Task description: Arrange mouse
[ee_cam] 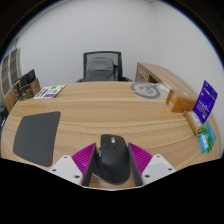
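Two magenta-padded fingers (146, 160) of tool (112, 172) gripping black plastic computer mouse (112, 158) from both sides, closed on it, just above near edge of light wooden worktop (100, 110). Lying left of mouse: dark grey rectangular mouse mat (37, 137). Standing beyond far side of worktop: black mesh office chair (102, 66). Sitting on right w/ other items: brown cardboard box (180, 99) & purple upright box (207, 98).

Office: wooden desk (110, 110), swivel chair (102, 67).
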`<action>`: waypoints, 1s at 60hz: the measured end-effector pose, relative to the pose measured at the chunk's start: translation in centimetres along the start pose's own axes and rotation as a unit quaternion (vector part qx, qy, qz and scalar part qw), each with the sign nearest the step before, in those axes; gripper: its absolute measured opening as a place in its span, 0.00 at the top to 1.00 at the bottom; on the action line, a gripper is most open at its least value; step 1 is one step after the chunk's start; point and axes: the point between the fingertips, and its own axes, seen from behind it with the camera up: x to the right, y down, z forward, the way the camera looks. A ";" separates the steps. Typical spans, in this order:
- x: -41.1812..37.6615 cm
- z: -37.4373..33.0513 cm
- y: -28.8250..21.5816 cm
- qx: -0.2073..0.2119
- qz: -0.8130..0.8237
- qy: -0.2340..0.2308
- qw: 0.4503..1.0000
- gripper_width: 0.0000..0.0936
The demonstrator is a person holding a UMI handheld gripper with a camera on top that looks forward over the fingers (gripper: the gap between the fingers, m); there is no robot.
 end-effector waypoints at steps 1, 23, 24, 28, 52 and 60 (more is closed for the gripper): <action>0.1 0.1 0.0 0.000 -0.001 0.002 1.000 0.38; 1.4 -0.1 -0.2 0.003 0.025 0.041 0.999 0.65; 1.4 -0.1 -0.1 0.003 0.026 0.043 0.999 0.66; 1.8 -0.3 0.0 -0.002 0.027 0.056 0.998 0.67; -3.9 -7.8 -12.2 0.063 0.027 0.049 0.996 0.67; -8.8 -9.1 -15.2 0.077 0.032 0.032 0.996 0.67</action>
